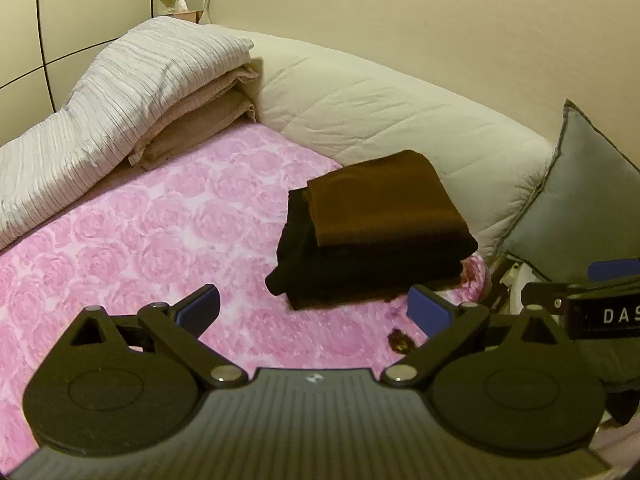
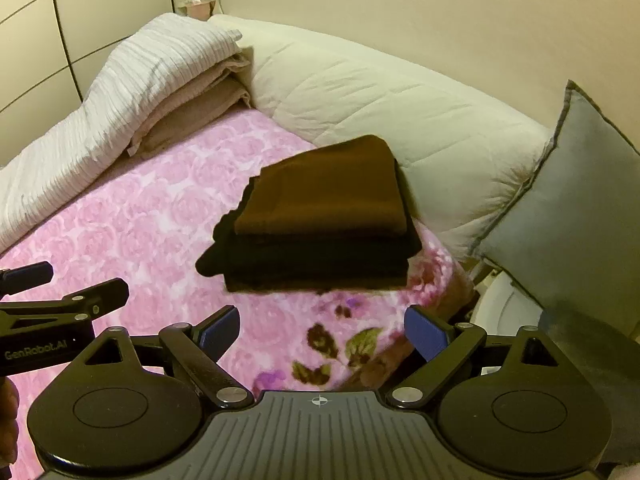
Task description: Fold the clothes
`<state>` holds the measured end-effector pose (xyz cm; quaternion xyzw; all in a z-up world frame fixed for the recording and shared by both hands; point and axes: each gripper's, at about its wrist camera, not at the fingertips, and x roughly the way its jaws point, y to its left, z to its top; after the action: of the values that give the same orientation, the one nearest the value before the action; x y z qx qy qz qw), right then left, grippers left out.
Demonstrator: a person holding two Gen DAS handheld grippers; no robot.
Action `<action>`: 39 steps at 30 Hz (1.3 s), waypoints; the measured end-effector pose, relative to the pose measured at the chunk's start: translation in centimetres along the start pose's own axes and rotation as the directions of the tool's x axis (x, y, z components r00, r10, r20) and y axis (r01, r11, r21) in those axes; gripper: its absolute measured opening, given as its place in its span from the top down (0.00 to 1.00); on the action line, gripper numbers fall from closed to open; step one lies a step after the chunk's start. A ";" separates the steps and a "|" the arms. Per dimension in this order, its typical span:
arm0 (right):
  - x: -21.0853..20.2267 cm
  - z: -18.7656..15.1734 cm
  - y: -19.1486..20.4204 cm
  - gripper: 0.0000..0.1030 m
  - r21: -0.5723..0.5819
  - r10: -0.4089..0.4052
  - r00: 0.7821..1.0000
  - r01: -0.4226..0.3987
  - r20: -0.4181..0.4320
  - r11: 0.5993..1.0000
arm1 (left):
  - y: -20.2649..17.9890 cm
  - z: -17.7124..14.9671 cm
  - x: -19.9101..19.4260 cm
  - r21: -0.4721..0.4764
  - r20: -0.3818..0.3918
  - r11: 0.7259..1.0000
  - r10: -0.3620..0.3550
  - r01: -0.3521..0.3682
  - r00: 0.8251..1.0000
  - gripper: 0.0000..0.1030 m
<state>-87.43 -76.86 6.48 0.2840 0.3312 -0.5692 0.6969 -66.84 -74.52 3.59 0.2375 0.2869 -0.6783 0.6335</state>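
A folded brown garment lies on top of a stack of folded black clothes on the pink rose-patterned bed cover. The same brown garment and black stack show in the right wrist view. My left gripper is open and empty, held above the cover just short of the stack. My right gripper is open and empty, also just short of the stack. The right gripper shows at the left view's right edge; the left gripper shows at the right view's left edge.
A white quilted duvet lies along the wall behind the stack. A striped white blanket covers folded beige towels at the back left. A grey cushion stands at the right. The bed edge drops off at the right.
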 end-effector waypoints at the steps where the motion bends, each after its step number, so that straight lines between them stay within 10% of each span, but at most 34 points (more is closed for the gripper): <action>1: 0.0 -0.1 0.0 0.11 0.000 -0.003 1.000 0.003 -0.001 1.000 | -0.1 -0.1 0.0 0.003 0.000 1.000 -0.003 0.003 1.000 0.04; 39: 7.6 6.9 -5.9 0.11 -0.039 0.058 0.997 -0.060 -0.047 0.997 | -4.5 4.9 7.5 0.010 -0.080 0.995 0.100 -0.100 0.992 0.04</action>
<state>-91.30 -87.91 4.65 0.2921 0.3500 -0.5350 0.7113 -71.78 -83.19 2.40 0.2806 0.2979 -0.6364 0.6539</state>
